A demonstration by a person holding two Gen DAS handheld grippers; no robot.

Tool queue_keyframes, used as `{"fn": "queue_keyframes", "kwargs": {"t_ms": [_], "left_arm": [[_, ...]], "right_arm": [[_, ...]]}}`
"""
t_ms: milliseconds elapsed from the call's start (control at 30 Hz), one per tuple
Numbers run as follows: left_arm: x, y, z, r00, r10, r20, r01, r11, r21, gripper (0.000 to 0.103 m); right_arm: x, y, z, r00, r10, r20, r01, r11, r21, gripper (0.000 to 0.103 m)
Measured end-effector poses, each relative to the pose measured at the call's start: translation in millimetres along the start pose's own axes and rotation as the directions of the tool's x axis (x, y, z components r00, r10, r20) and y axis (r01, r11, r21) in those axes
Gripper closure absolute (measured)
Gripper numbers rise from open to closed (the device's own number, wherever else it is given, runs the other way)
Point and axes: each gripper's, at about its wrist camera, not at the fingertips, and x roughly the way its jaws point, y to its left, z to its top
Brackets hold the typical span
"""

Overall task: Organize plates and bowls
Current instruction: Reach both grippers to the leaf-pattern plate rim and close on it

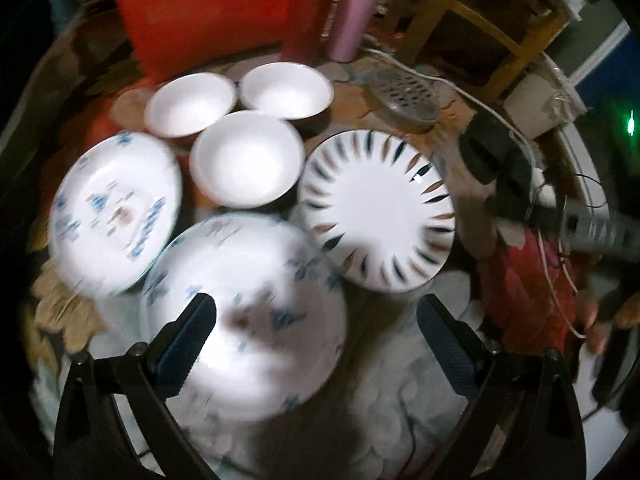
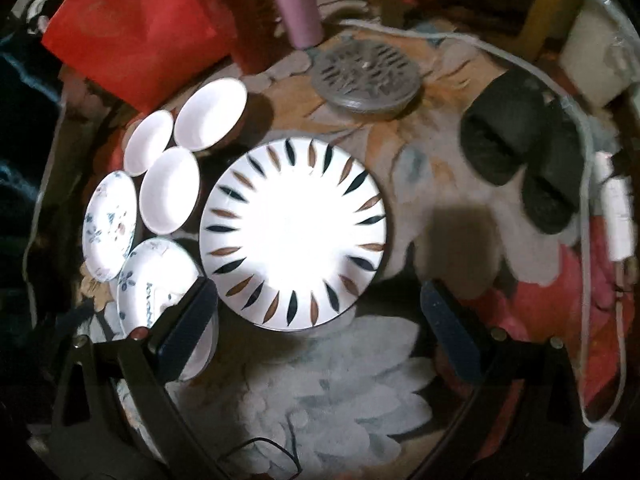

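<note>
Three plain white bowls (image 1: 246,158) (image 2: 170,190) stand in a cluster on the round table. Two blue-flowered plates lie near them: one at the left (image 1: 114,212) (image 2: 109,226), one nearer (image 1: 244,312) (image 2: 160,280). A plate with a ring of dark and brown leaf marks (image 1: 378,210) (image 2: 294,234) lies to their right. My left gripper (image 1: 316,320) is open and empty, hovering over the nearer flowered plate. My right gripper (image 2: 318,306) is open and empty, just in front of the leaf-pattern plate.
A red bag (image 2: 136,32), a red bottle (image 1: 306,8) and a pink tumbler (image 1: 356,8) stand at the back. A glass lid with a grid (image 2: 366,78), black slippers (image 2: 516,144), a white cable and charger (image 2: 618,216) lie at the right on the flowered tablecloth (image 2: 340,392).
</note>
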Motion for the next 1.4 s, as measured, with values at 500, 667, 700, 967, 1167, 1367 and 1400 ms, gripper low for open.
{"fn": "queue_keyframes", "kwargs": {"t_ms": [500,667,700,967,1167,1367,1400], "left_arm": [[80,-5,33,0.994,-0.103,-0.024,0.104,0.993,0.052,0.044],[93,3,35,0.999,-0.048,-0.02,0.048,0.999,0.005,0.044],[96,4,35,0.999,-0.048,-0.024,0.048,0.999,-0.005,0.044],[123,6,46,0.998,0.018,-0.058,-0.019,1.0,-0.013,0.056],[136,9,48,0.995,0.061,-0.083,-0.06,0.998,0.007,0.077],[139,11,51,0.992,0.085,-0.094,-0.081,0.996,0.047,0.086],[138,10,51,0.991,0.095,-0.092,-0.089,0.994,0.062,0.086]], "right_arm": [[38,-69,-3,0.97,0.175,0.167,-0.196,0.973,0.119,0.012],[52,-70,-7,0.974,0.183,0.136,-0.198,0.975,0.103,0.013],[53,-70,-7,0.975,0.179,0.134,-0.193,0.976,0.099,0.013],[59,-79,-1,0.981,0.146,0.125,-0.158,0.983,0.094,0.018],[82,-86,11,0.986,0.147,0.08,-0.156,0.98,0.127,0.04],[104,-78,11,0.988,0.152,-0.012,-0.15,0.983,0.106,0.084],[107,-75,10,0.991,0.129,-0.024,-0.127,0.988,0.091,0.085]]}}
